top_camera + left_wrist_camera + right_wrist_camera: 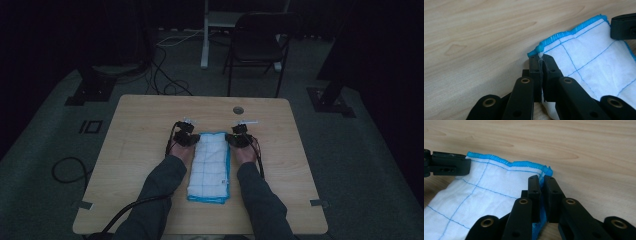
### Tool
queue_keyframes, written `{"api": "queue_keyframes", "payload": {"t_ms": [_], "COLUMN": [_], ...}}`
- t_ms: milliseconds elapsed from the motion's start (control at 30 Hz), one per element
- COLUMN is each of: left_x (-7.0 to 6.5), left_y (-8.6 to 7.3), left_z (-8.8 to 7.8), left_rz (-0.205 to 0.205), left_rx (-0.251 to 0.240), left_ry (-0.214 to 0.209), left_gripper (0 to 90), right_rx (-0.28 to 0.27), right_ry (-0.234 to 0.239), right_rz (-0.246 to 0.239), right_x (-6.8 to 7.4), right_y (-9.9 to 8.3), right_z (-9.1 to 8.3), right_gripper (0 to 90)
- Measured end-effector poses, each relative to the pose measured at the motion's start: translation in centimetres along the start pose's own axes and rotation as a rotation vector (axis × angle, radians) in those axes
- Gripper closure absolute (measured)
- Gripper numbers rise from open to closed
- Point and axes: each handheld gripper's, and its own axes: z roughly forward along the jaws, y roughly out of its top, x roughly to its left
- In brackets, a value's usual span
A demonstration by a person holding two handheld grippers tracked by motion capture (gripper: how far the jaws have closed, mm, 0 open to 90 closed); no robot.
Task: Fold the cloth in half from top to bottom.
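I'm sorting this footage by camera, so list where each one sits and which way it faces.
High view: above the person's side, looking forward and down on the wooden table; both forearms, left gripper and right gripper show.
Left gripper view: rides the left gripper, looking along its jaws, shut on the white cloth corner.
Right gripper view: rides the right gripper, jaws shut on the other far corner.
Both gripper views share the cloth's blue hem and each other's gripper.
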Motion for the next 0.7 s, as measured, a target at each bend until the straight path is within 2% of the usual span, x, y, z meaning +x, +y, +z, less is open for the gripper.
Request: {"api": "queue_keyframes", "payload": {"t_ms": [133, 333, 567, 700], "left_x": [-0.1, -0.2, -0.3, -0.6], "left_y": [0.5, 1.4, 2.2, 2.5], "left_z": [-0.6, -1.4, -2.5, -2.9], "left_rz": [-0.016, -0.015, -0.021, -0.006], "left_rx": [-0.032, -0.071, -0.118, -0.129], "left_ry": [-0.014, -0.029, -0.044, -0.045], "left_gripper": [87.9, 87.8, 87.8, 87.7], "right_rx": [-0.024, -0.056, -0.104, -0.114], "right_ry": [0.005, 0.009, 0.01, 0.007], "right_rz": [0.006, 0.008, -0.024, -0.039], "right_x": [-0.2, -0.5, -0.1, -0.1], "right_y": [0.3, 0.9, 2.1, 2.1], "right_z": [-0.3, -1.0, -2.3, -2.8], "right_gripper": [85.4, 85.6, 85.7, 85.8]}}
